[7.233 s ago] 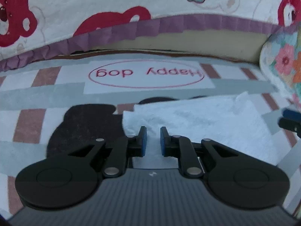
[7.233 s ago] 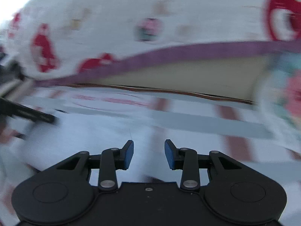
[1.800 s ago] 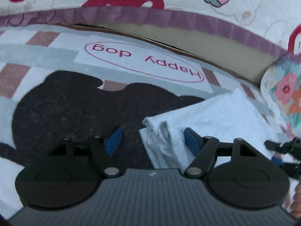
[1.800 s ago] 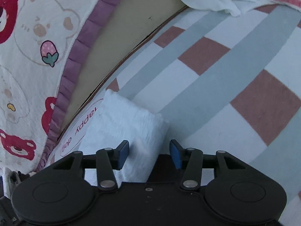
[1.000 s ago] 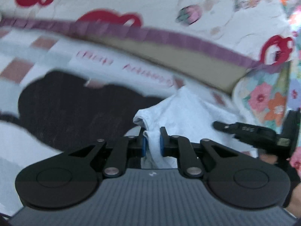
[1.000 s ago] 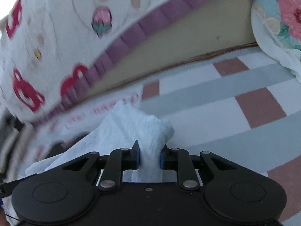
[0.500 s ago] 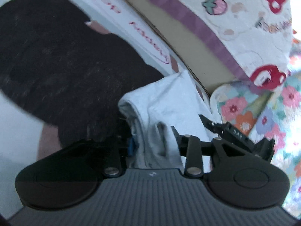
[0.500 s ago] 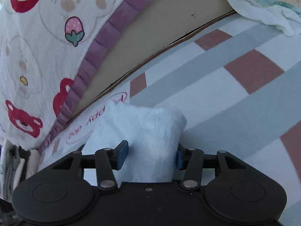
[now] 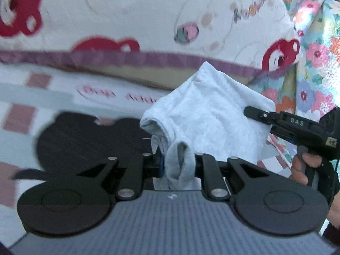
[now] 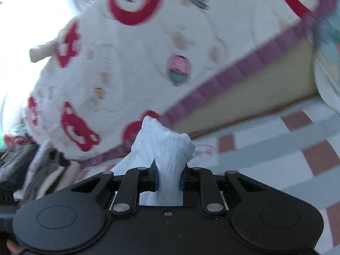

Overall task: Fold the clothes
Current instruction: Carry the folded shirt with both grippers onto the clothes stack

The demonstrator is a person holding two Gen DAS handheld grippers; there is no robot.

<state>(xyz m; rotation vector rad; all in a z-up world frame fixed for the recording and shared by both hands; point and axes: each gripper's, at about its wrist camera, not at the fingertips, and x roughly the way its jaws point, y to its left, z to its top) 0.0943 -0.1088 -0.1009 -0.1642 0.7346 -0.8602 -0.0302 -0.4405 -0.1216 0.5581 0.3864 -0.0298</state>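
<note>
A folded pale blue-white garment (image 9: 204, 110) is held up off a checked floor mat (image 9: 25, 114), pinched at two ends. In the left wrist view it fills the centre, its bunched grey hem pressed between the fingers of the left gripper (image 9: 177, 164), which is clamped on that fold. At 3 o'clock in the same view the right gripper (image 9: 255, 111) bites the garment's far corner, and the person's hand (image 9: 306, 167) wraps its black handle. In the right wrist view the right gripper (image 10: 169, 179) is likewise closed tight on a thick fold of the garment (image 10: 165, 148), which rises toward 12 o'clock. Under the garment, toward 9 o'clock in the left view, the mat carries a dark dog-shaped patch (image 9: 85, 138) and a blurred red oval of lettering (image 9: 119, 94). Beyond, from 10 to 2 o'clock, hangs a white bedspread (image 9: 138, 17) printed with red bears and edged in purple ruffle. A floral quilt (image 9: 314, 63) drapes at 2 o'clock.
</note>
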